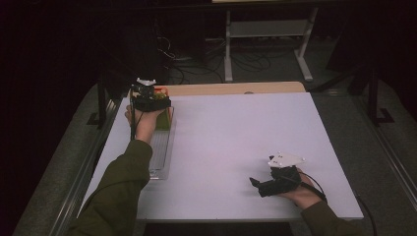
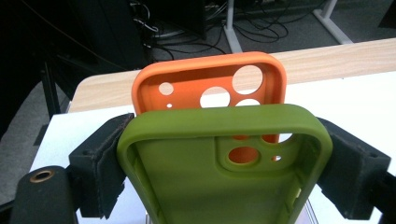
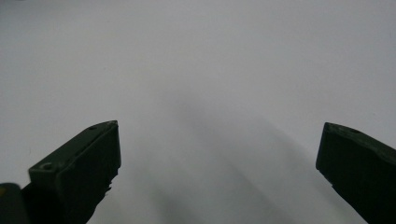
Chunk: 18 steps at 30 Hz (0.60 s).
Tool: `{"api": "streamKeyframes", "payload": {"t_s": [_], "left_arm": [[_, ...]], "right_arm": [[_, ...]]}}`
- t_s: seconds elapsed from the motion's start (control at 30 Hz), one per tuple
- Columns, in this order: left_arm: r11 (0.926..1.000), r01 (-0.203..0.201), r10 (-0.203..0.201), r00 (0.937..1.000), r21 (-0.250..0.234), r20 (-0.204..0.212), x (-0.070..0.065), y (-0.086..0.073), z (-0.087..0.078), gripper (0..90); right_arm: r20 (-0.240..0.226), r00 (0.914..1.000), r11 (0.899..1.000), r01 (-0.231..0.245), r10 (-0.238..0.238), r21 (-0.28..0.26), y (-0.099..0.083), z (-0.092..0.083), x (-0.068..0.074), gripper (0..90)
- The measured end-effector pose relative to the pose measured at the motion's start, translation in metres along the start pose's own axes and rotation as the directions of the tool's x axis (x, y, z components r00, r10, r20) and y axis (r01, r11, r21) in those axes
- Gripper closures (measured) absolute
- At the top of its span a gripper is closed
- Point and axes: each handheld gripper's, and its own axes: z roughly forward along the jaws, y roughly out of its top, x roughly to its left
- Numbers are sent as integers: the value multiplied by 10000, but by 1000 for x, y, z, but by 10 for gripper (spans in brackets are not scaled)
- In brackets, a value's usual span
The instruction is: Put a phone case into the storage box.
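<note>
The high view looks forward and down from above the person's side of the white table (image 1: 231, 142), taking in its whole top and the floor beyond. The left gripper view sits very close behind a green phone case (image 2: 224, 158) at the table's far left corner, facing the far edge. The right gripper view looks down at bare tabletop from close above, near the table's near right corner. All three views share that tabletop.

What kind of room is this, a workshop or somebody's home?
Probably a lab or workshop: a bare white table, loose cables on the floor behind it, and a metal stand against a dark backdrop.
</note>
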Motion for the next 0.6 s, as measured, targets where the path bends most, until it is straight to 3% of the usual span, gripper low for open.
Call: {"api": "streamKeyframes", "payload": {"t_s": [0.23,0.27,0.33,0.6], "left_arm": [[10000,67,-67,10000,6,17,1,-1,6,89],[10000,82,-82,10000,-37,29,2,-1,7,86],[10000,30,-30,10000,-41,0,3,-2,8,71],[9994,200,-191,9992,-270,347,6,-2,9,8]], "right_arm": [[33,10000,10000,59,-59,1,0,0,-1,0],[-53,9997,9996,-255,255,-82,0,0,1,0],[-55,9998,9998,-189,188,-59,0,0,1,0],[-56,9997,9997,-217,217,-60,0,0,1,0]]}}
